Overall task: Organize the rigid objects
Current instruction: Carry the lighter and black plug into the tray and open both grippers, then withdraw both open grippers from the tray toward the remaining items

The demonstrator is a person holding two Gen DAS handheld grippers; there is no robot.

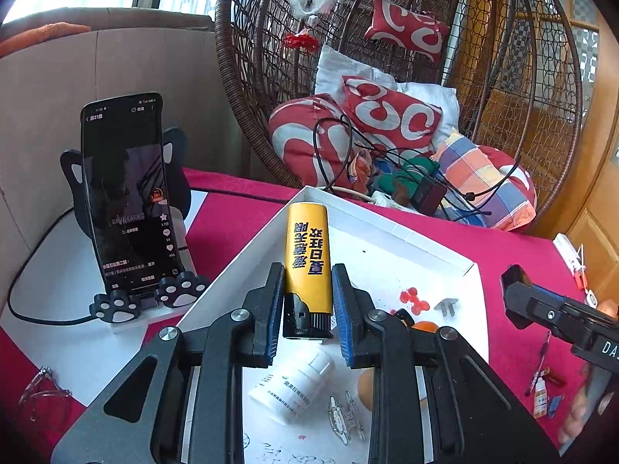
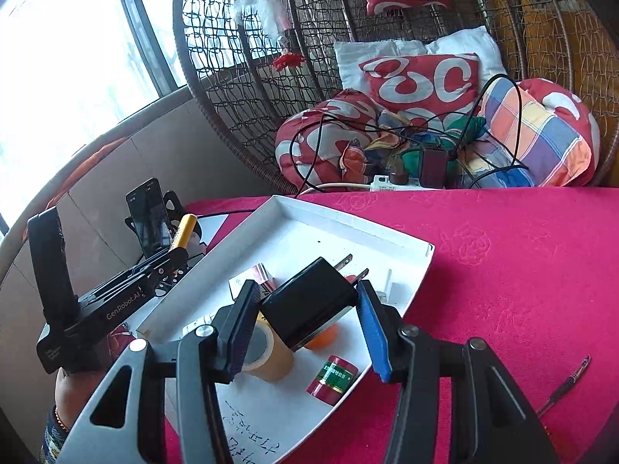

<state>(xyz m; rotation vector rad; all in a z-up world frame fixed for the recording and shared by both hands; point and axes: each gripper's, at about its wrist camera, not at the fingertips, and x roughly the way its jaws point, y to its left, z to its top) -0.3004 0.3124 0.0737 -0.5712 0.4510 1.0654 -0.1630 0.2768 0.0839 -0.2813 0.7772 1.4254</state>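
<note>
Left wrist view: left gripper clamped on yellow lighter, blue pads pressed against both sides near its black cap end, yellow body pointing away, held above the near-left rim of the white tray. Below the fingers in the tray: white pill bottle, small red beads, grey metal bit, orange ball partly hidden. Phone upright on cat-paw stand to the left, glasses at lower left. Right wrist view: right gripper closed on black charger plug, prongs aimed away and up-right, held over the tray's middle. Beneath it: tape roll, red-green tin, orange ball just behind the plug. Pen on the pink tablecloth to the right, well apart from tray. Wicker hanging chair with cushions behind the table.
</note>
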